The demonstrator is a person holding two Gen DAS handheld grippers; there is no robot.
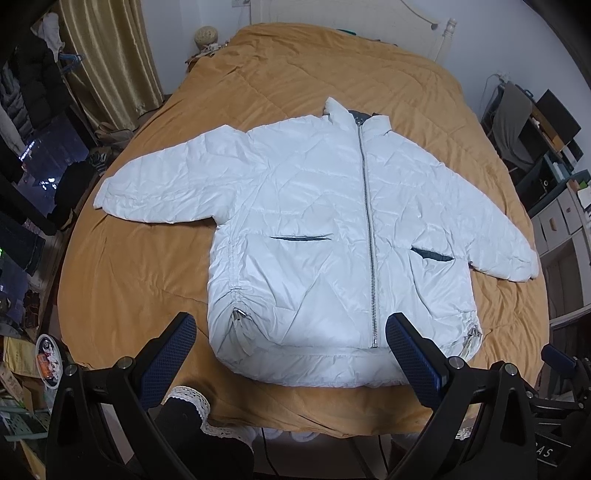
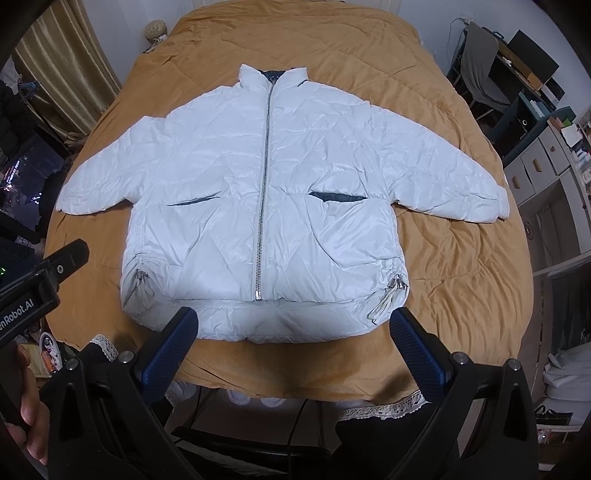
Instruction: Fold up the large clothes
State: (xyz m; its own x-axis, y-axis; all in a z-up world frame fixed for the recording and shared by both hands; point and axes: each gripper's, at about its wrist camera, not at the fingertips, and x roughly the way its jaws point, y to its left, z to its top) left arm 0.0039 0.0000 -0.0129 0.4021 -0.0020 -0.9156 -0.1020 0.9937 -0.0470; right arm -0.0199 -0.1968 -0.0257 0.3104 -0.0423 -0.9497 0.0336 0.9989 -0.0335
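A white puffer jacket (image 1: 314, 229) lies flat and front-up on the bed, zipped, both sleeves spread out to the sides, collar at the far end; it also shows in the right wrist view (image 2: 266, 192). My left gripper (image 1: 291, 354) is open and empty, held over the jacket's near hem. My right gripper (image 2: 295, 343) is open and empty, also above the near hem. The left gripper's body (image 2: 40, 273) shows at the left edge of the right wrist view.
An orange-brown quilt (image 1: 147, 273) covers the bed (image 2: 461, 266). A white headboard (image 1: 439, 33) stands at the far end. Shelves and drawers (image 2: 546, 155) line the right side, curtains and hanging clothes (image 1: 44, 85) the left.
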